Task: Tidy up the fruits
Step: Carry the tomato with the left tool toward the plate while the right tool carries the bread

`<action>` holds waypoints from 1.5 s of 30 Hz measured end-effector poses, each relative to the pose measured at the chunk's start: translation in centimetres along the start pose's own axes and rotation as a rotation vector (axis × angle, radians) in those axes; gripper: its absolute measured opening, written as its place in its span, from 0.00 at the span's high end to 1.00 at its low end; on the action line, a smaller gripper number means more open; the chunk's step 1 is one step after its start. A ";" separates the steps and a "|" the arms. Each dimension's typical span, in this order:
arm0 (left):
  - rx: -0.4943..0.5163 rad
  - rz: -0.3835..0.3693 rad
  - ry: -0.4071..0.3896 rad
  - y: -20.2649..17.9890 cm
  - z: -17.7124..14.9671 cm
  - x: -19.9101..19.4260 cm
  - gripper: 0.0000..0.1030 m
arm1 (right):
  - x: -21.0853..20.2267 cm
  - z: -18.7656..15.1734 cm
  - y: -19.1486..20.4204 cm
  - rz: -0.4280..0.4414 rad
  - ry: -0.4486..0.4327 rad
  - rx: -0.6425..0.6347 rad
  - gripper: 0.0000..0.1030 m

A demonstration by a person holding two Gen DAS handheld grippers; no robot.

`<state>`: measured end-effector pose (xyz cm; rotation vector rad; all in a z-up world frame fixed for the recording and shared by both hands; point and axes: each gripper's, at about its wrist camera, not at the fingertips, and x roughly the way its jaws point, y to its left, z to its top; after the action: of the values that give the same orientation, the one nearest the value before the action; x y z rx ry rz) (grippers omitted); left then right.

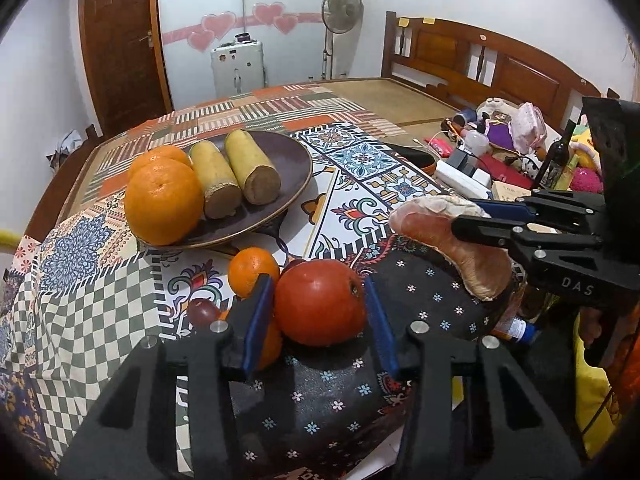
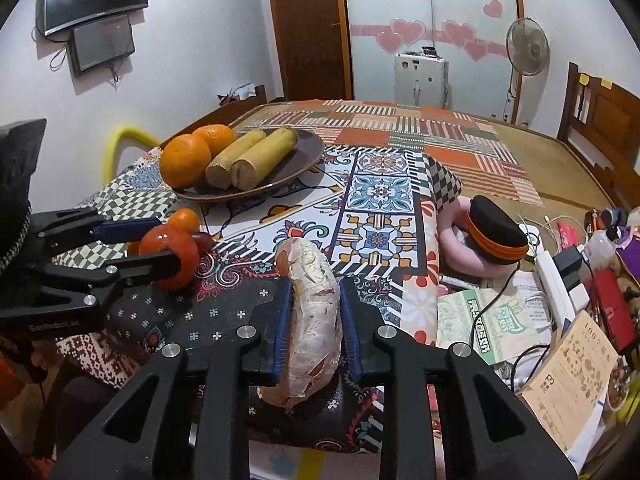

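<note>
Two handheld grippers work over a desk (image 1: 120, 300) draped in patchwork cloth. The left gripper (image 1: 320, 320) straddles a red, tomato-like fruit (image 1: 320, 302) resting on the dark flowered patch; its blue pads (image 1: 258, 320) stand at either flank, the left one seemingly touching the skin and the right one a sliver clear, so a firm grasp cannot be confirmed. Just left of that gripper's left finger sits a small orange (image 1: 252, 270), with a dark red grape-like fruit (image 1: 203, 311) nearer its base and another orange piece partly hidden behind the finger. Ahead and to its left, a brown plate (image 1: 298, 168) carries two large oranges (image 1: 162, 200) and two cut lengths of yellow-green cane (image 1: 252, 168), side by side. To its right, the right gripper (image 2: 314, 320) is clenched on a pale, pinkish, curved root, possibly a sweet potato (image 2: 314, 320), pads pressed to both sides and the root's far end pointing ahead of the fingers, above the dark cloth. Right of that gripper lie a black-and-orange cap (image 2: 496, 232) and scattered papers.
</note>
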<state>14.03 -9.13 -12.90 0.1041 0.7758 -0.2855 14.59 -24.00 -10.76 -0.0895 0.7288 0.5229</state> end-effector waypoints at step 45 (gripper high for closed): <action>-0.082 0.093 -0.167 8.7 9.2 -0.7 0.59 | 4.9 10.5 0.6 0.029 -0.151 -0.006 0.79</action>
<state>22.29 -2.48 -6.02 0.0383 0.6146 -0.1720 23.79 -18.74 -6.07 -0.0447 0.5816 0.5534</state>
